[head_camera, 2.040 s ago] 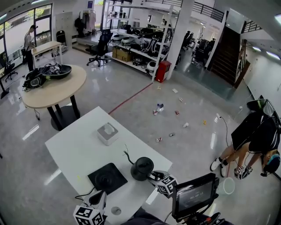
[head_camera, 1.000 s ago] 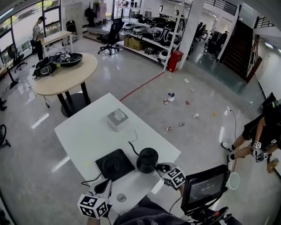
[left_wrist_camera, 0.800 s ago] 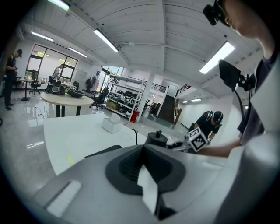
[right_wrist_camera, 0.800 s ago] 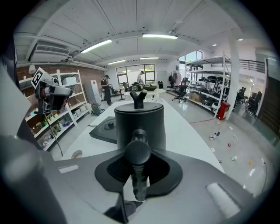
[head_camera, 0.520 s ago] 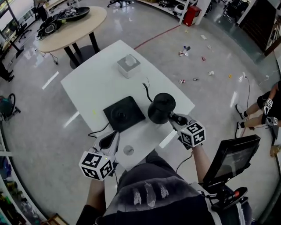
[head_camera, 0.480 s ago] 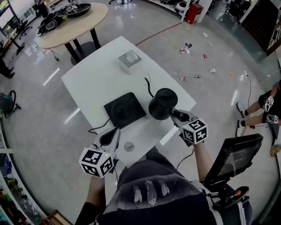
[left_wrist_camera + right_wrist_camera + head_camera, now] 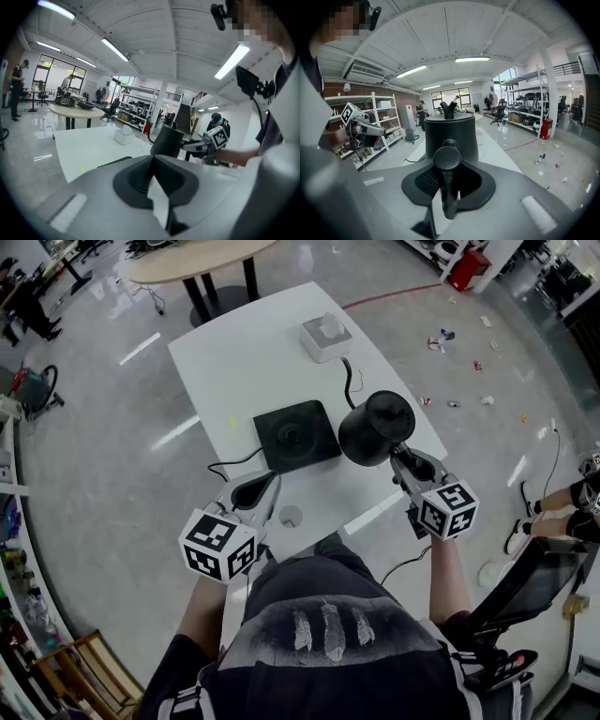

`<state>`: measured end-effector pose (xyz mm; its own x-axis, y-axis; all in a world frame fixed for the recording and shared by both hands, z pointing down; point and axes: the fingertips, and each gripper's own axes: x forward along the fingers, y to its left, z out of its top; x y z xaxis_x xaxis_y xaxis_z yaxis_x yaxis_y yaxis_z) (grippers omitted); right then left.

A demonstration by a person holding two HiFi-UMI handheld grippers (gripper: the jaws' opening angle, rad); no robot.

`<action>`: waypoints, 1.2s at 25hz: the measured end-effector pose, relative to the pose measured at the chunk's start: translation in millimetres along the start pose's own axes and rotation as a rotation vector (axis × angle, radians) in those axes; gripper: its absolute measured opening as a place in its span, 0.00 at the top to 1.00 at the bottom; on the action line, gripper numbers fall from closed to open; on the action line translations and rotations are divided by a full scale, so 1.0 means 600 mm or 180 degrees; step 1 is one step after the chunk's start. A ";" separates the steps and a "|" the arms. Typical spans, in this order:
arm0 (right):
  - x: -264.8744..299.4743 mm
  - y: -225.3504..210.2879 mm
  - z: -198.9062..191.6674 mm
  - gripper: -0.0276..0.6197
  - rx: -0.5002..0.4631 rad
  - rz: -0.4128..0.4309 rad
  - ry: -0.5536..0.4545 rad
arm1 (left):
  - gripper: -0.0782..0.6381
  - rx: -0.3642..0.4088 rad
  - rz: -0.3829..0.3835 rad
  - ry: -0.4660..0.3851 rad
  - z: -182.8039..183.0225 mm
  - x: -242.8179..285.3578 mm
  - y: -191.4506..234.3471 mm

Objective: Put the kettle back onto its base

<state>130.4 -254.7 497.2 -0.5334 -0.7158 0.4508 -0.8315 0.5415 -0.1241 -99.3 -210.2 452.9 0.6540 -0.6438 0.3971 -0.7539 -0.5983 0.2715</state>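
The black kettle with a thin curved spout hangs above the white table, just right of its flat black square base. My right gripper is shut on the kettle's handle, and the kettle body stands upright straight ahead of the jaws. My left gripper hovers over the table's near edge in front of the base, shut with nothing held. From the left gripper view the kettle and the base's edge show ahead.
A white tissue box sits at the table's far end. The base's cable runs off to the left, and a round grommet lies near the front edge. Litter is scattered on the floor to the right.
The right gripper has lifted the kettle up off the table beside the base. The head view has tilted further down. The left gripper has barely moved.
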 end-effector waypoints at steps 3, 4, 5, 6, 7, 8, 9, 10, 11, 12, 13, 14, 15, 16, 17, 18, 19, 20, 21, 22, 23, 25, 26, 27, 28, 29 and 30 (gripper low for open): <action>0.014 0.013 0.015 0.86 -0.0031 0.0119 -0.0011 | 0.89 -0.0062 0.0114 -0.0062 0.000 -0.020 0.007; 0.022 0.017 0.019 0.86 -0.0044 0.0167 -0.0013 | 0.89 -0.0089 0.0169 -0.0083 -0.002 -0.028 0.012; 0.031 0.023 0.024 0.86 -0.0062 0.0209 -0.0013 | 0.89 -0.0114 0.0220 -0.0098 -0.005 -0.036 0.017; 0.040 0.029 0.028 0.86 -0.0084 0.0244 -0.0012 | 0.89 -0.0136 0.0264 -0.0108 -0.008 -0.044 0.022; 0.047 0.036 0.032 0.86 -0.0110 0.0275 -0.0007 | 0.89 -0.0155 0.0303 -0.0115 -0.012 -0.053 0.026; 0.054 0.044 0.035 0.86 -0.0137 0.0308 0.0000 | 0.89 -0.0173 0.0342 -0.0122 -0.015 -0.062 0.030; 0.062 0.052 0.038 0.86 -0.0164 0.0349 0.0007 | 0.89 -0.0195 0.0387 -0.0132 -0.017 -0.071 0.034; 0.071 0.061 0.042 0.86 -0.0189 0.0396 0.0015 | 0.89 -0.0219 0.0437 -0.0146 -0.020 -0.081 0.038; 0.081 0.069 0.045 0.86 -0.0213 0.0442 0.0020 | 0.89 -0.0242 0.0488 -0.0162 -0.021 -0.091 0.043; 0.090 0.078 0.048 0.86 -0.0235 0.0484 0.0024 | 0.89 -0.0262 0.0537 -0.0178 -0.022 -0.101 0.047; 0.099 0.088 0.051 0.86 -0.0262 0.0523 0.0031 | 0.89 -0.0280 0.0587 -0.0192 -0.023 -0.112 0.053; 0.110 0.097 0.053 0.86 -0.0294 0.0566 0.0042 | 0.89 -0.0301 0.0644 -0.0206 -0.025 -0.122 0.059; 0.124 0.107 0.054 0.86 -0.0327 0.0615 0.0058 | 0.89 -0.0327 0.0712 -0.0221 -0.027 -0.134 0.065; 0.138 0.116 0.053 0.86 -0.0352 0.0664 0.0077 | 0.89 -0.0354 0.0779 -0.0235 -0.030 -0.143 0.072; 0.151 0.120 0.049 0.86 -0.0363 0.0704 0.0096 | 0.89 -0.0376 0.0837 -0.0247 -0.034 -0.150 0.079; 0.165 0.121 0.043 0.86 -0.0362 0.0730 0.0110 | 0.89 -0.0390 0.0884 -0.0257 -0.038 -0.152 0.086; 0.180 0.117 0.035 0.86 -0.0357 0.0749 0.0120 | 0.89 -0.0400 0.0924 -0.0263 -0.043 -0.150 0.094; 0.193 0.113 0.028 0.86 -0.0355 0.0768 0.0132 | 0.89 -0.0413 0.0966 -0.0267 -0.047 -0.147 0.101; 0.205 0.112 0.022 0.86 -0.0365 0.0795 0.0150 | 0.89 -0.0434 0.1016 -0.0267 -0.051 -0.148 0.106; 0.214 0.116 0.019 0.86 -0.0390 0.0828 0.0176 | 0.89 -0.0463 0.1070 -0.0262 -0.055 -0.154 0.110; 0.219 0.126 0.019 0.86 -0.0429 0.0860 0.0205 | 0.89 -0.0496 0.1121 -0.0256 -0.059 -0.166 0.111; 0.222 0.150 0.023 0.86 -0.0507 0.0913 0.0250 | 0.89 -0.0549 0.1198 -0.0252 -0.061 -0.194 0.112; 0.224 0.160 0.026 0.86 -0.0534 0.0937 0.0261 | 0.89 -0.0568 0.1227 -0.0255 -0.060 -0.204 0.112; 0.226 0.165 0.027 0.86 -0.0553 0.0962 0.0269 | 0.89 -0.0585 0.1254 -0.0260 -0.059 -0.209 0.112; 0.230 0.166 0.026 0.86 -0.0570 0.0983 0.0277 | 0.89 -0.0598 0.1281 -0.0265 -0.057 -0.211 0.112; 0.235 0.165 0.024 0.86 -0.0587 0.0999 0.0287 | 0.89 -0.0606 0.1306 -0.0268 -0.057 -0.212 0.113; 0.240 0.165 0.020 0.86 -0.0604 0.1007 0.0297 | 0.89 -0.0611 0.1327 -0.0268 -0.057 -0.213 0.115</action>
<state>-30.4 -309.4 539.0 -0.7355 -0.4614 0.4961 -0.5797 0.8076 -0.1083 -236.7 -152.8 450.9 0.2897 -0.8519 0.4363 -0.9462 -0.1864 0.2644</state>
